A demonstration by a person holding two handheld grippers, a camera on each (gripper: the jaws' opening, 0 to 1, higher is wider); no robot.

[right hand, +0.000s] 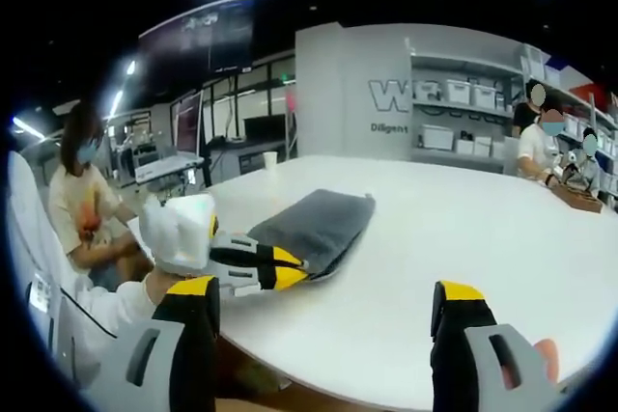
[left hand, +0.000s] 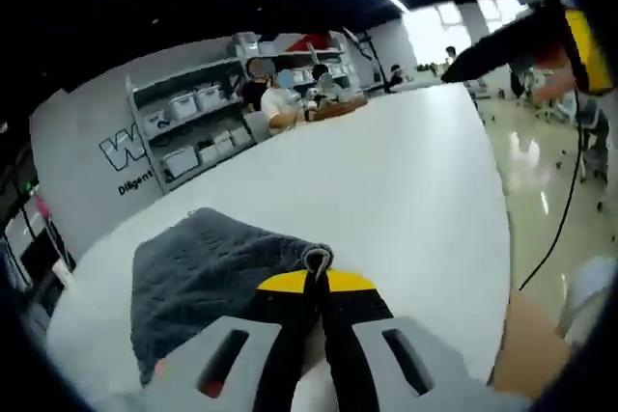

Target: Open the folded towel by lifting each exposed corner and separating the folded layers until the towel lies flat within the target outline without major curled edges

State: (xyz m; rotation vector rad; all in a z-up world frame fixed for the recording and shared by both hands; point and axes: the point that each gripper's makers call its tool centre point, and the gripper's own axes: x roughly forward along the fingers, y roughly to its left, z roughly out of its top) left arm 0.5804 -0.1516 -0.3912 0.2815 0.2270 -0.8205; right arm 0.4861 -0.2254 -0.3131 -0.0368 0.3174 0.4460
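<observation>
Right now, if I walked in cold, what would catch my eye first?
Probably the grey towel, still folded, lying near the edge of the big white table. The left tongs, yellow-tipped, are shut on its near corner, while the right tongs hang open off to the side. Behind, people sit at the far end near storage shelves.

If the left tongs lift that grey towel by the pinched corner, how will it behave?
The grey towel looks soft and folded, so it would likely droop rather than hold shape. The left tongs are shut on one corner alone, so layers may peel apart. On the smooth white table it might slide.
</observation>
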